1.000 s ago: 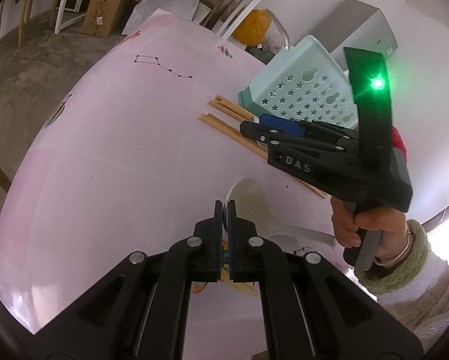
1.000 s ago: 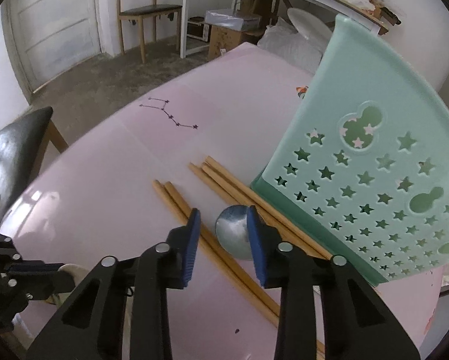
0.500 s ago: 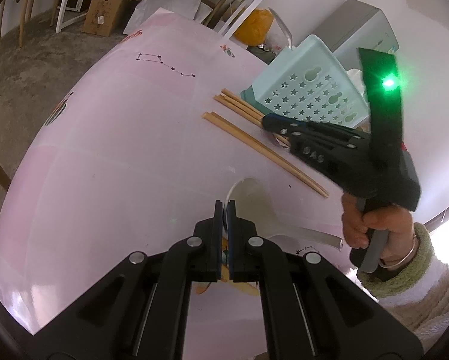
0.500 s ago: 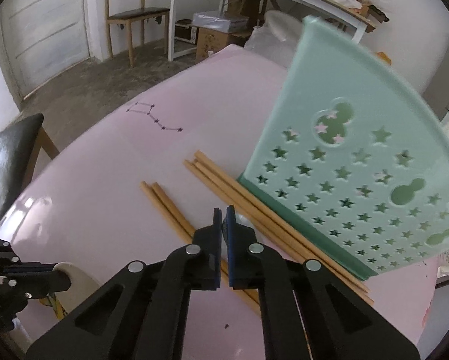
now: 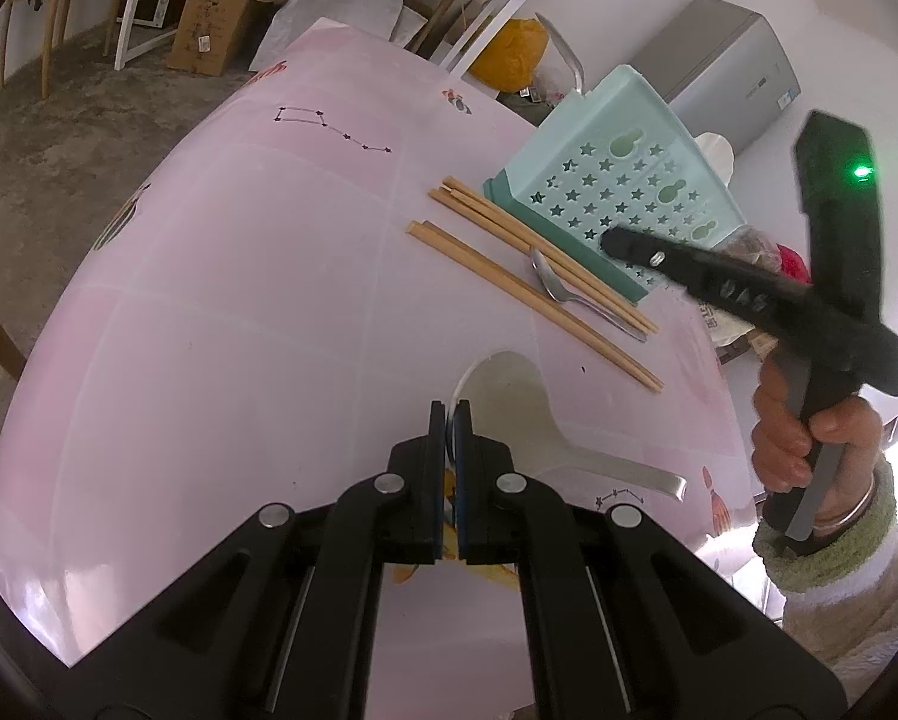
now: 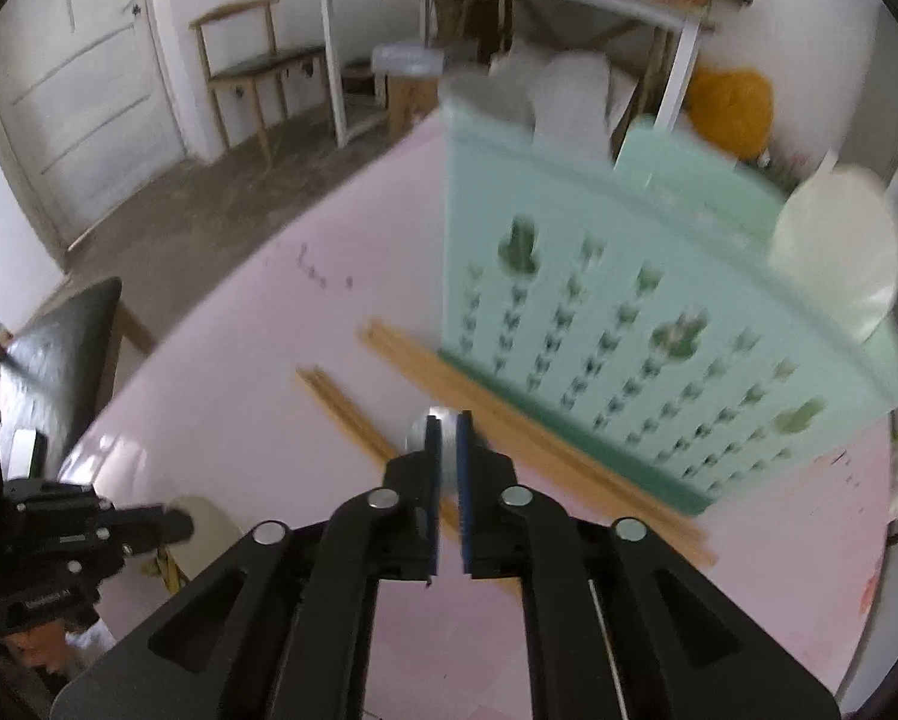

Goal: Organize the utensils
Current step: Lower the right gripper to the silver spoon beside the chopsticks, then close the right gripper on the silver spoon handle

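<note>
With your right gripper (image 6: 447,450) opening above the metal spoon (image 5: 553,289), which seems to lie loose on the chopsticks (image 5: 538,294) beside the green basket (image 5: 622,204), re-grip it squarely while your left gripper (image 5: 447,420) holds the white rice paddle (image 5: 520,396).

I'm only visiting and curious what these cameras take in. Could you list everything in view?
Table: one, pink, underneath everything.
Basket: one, mint green with star holes, far right of the table.
Chopsticks: two bunches, wooden, lying beside the basket.
Metal spoon: one, silver, lying among the chopsticks.
White scoop: one, near edge.
Cardboard box: one, brown, on the floor.
Orange bag: one, behind the table.
Grey cabinet: one, by the wall.
Left gripper: black, shut on the scoop's rim.
Right gripper: black, jaws opening, gripping nothing.
Hand: one, holding the right gripper.
</note>
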The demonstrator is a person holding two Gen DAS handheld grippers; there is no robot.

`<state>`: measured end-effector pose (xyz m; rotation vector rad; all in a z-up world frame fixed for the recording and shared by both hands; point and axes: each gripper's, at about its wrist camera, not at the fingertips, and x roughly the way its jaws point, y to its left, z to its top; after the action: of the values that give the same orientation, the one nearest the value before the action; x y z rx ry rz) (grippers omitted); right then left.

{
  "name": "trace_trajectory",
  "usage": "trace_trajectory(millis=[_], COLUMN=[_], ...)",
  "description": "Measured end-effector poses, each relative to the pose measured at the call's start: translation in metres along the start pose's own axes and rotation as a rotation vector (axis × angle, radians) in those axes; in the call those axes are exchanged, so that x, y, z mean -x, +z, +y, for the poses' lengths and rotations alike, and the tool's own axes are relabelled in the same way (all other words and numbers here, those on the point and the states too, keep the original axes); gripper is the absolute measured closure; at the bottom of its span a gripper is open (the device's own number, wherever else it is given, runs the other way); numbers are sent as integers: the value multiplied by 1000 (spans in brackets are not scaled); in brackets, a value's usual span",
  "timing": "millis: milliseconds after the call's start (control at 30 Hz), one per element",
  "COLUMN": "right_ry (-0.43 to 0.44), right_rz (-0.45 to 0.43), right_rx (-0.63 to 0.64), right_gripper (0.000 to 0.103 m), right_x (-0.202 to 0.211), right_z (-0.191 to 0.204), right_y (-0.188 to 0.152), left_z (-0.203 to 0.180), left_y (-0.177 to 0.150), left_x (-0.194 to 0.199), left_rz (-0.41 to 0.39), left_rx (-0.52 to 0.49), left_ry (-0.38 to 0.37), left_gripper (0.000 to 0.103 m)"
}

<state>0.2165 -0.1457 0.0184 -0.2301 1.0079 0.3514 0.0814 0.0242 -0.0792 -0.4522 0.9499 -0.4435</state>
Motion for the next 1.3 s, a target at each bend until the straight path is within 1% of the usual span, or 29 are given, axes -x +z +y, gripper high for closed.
trace_trajectory(millis=[33, 67, 133, 233, 267, 333, 467, 533, 600, 733, 900, 1033, 1200, 1233, 1267, 1300], right_ry=[9, 10, 9, 12, 23, 47, 115, 130, 147, 113, 97, 79, 93, 93, 92, 87], right_rz=[21, 32, 51, 86, 100, 102, 125, 135, 152, 180, 201, 197, 191, 187, 179, 173], right_rx=[11, 22, 42, 37, 26, 0, -41, -58, -79, -63, -56, -55, -104, -107, -108, -107], right_gripper=[72, 64, 61, 61, 60, 58, 57, 56, 56, 56, 58, 67, 75, 78, 83, 85], right_x=[-7, -11, -23, -38, -43, -47, -52, -53, -54, -52, -49, -45, -35, -34, -32, -30], right_z=[2, 3, 5, 3, 1, -5, -13, -17, -20, -16, -9, -8, -21, -25, -27, -29], right_y=[-2, -3, -5, -6, -6, -5, -3, -3, -5, -11, -17, -23, -35, -34, -34, -34], left_z=[0, 0, 1, 2, 3, 3, 3, 3, 3, 3, 3, 2, 3, 3, 3, 3], left_y=[-2, -2, -2, -2, -3, -4, -4, -3, -5, -4, -4, -4, -4, -4, -4, -4], left_x=[1, 1, 1, 2, 3, 3, 3, 3, 3, 2, 2, 2, 1, 1, 1, 1], left_rz=[0, 2, 3, 5, 5, 5, 7, 8, 7, 8, 8, 8, 8, 8, 9, 9], left_rx=[0, 0, 0, 0, -1, -2, -3, -1, -1, -1, -1, -2, -4, -4, -2, -2], left_ry=[0, 1, 2, 0, 0, 0, -1, 0, 2, 2, 2, 2, 2, 2, 2, 2], left_gripper=[102, 102, 101, 102, 102, 102, 102, 101, 101, 101, 101, 101, 101, 101, 101, 101])
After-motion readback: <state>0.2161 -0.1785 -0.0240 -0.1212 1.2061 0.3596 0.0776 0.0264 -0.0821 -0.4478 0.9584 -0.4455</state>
